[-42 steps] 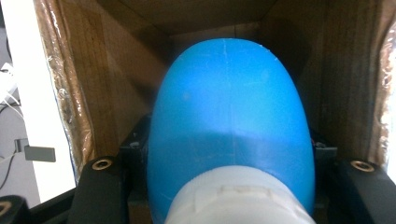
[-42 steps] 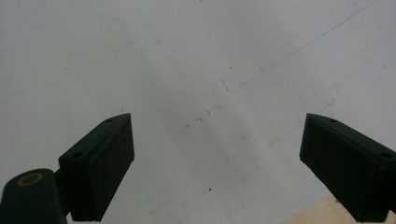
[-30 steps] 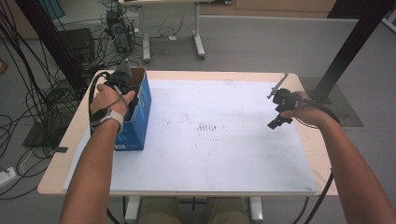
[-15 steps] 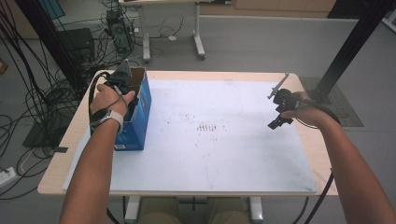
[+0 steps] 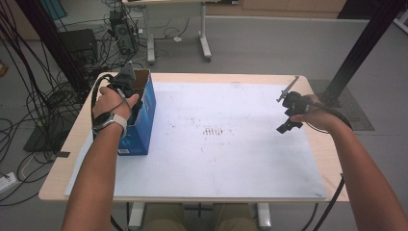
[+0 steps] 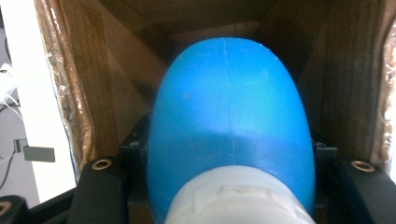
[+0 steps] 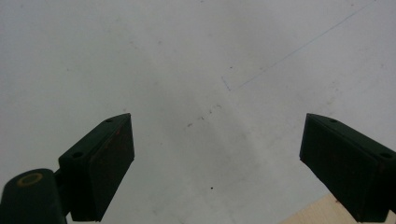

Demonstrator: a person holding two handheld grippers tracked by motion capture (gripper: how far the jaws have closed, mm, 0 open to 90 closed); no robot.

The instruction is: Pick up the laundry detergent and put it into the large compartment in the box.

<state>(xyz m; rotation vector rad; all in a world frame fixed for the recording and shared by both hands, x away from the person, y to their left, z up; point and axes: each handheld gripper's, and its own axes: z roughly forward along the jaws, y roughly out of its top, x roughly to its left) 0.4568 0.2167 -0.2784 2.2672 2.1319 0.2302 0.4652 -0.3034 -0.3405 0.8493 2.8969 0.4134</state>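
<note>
Left gripper view: blue rounded object with a white base [image 6: 229, 126] sits pinched between the jaws of the left gripper [image 5: 126, 89], down inside the open blue cardboard box [image 5: 144, 113] at the desk's left edge. High view: right gripper [image 5: 290, 111] hovers over the white mat [image 5: 221, 144] near the desk's [image 5: 72, 144] right side, well apart from the box, jaws spread, nothing between them.

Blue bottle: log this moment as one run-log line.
left gripper: shut on blue bottle, inside cardboard box | right gripper: open, empty, over white mat
</note>
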